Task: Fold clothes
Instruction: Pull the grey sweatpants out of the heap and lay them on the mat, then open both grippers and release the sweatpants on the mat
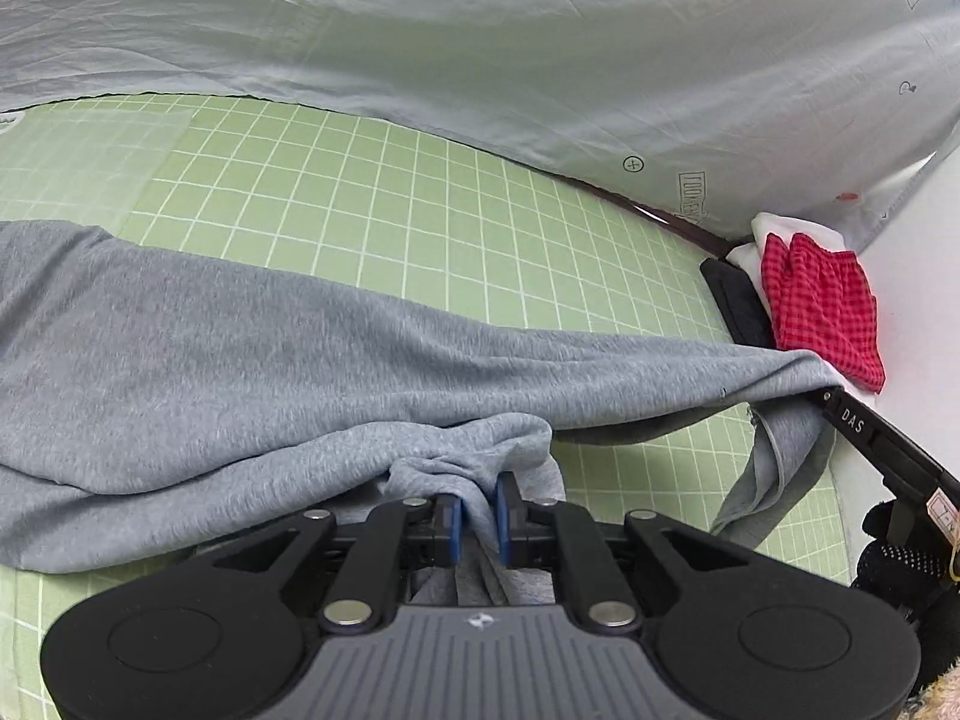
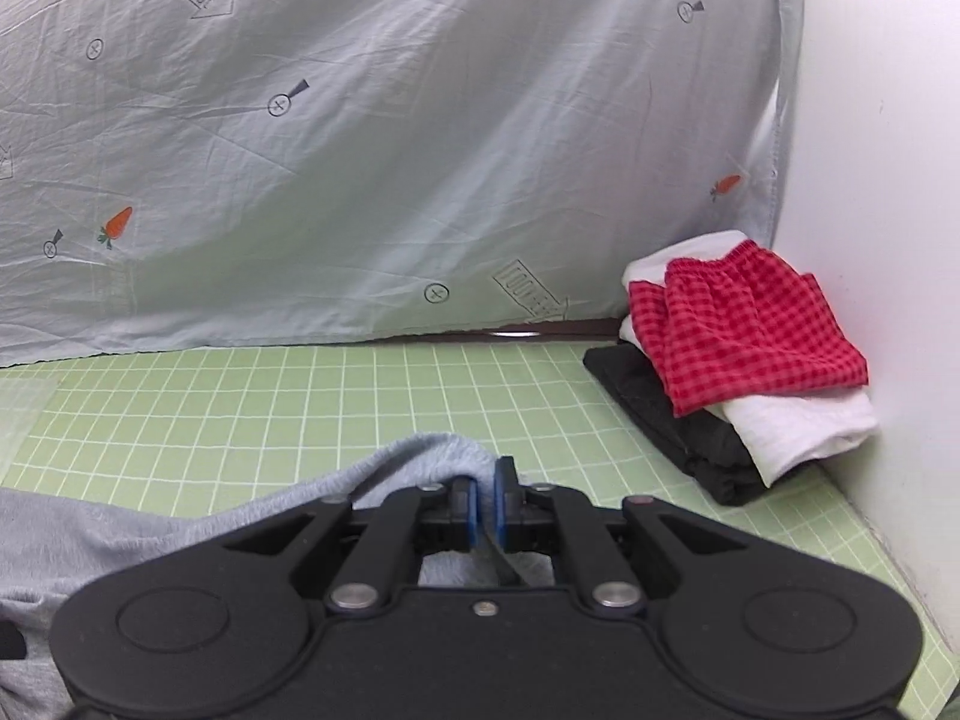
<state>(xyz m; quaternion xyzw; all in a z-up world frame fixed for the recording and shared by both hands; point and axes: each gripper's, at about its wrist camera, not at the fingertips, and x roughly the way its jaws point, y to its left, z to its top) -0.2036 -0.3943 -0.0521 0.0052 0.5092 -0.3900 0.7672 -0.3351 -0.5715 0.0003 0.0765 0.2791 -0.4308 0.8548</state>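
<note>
Left wrist view: each claw (image 1: pixel 478 510) clenches the soft, limp grey garment (image 1: pixel 252 348), bunched edge at six o'clock, the best handhold.

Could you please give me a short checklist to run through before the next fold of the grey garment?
1. Left gripper pinching the grey garment: ok, fabric is bunched between its blue pads.
2. Right gripper holding the garment's edge: ok, cloth is clamped between its nearly closed pads.
3. Bare green grid mat ahead for laying the fold: ok.
4. Folded stack, topped by the red checked cloth, clear of the garment: cannot tell; in the left wrist view the garment's edge reaches close to it.
5. Garment smooth and flat: not ok, it sags and bunches near the left gripper.
</note>
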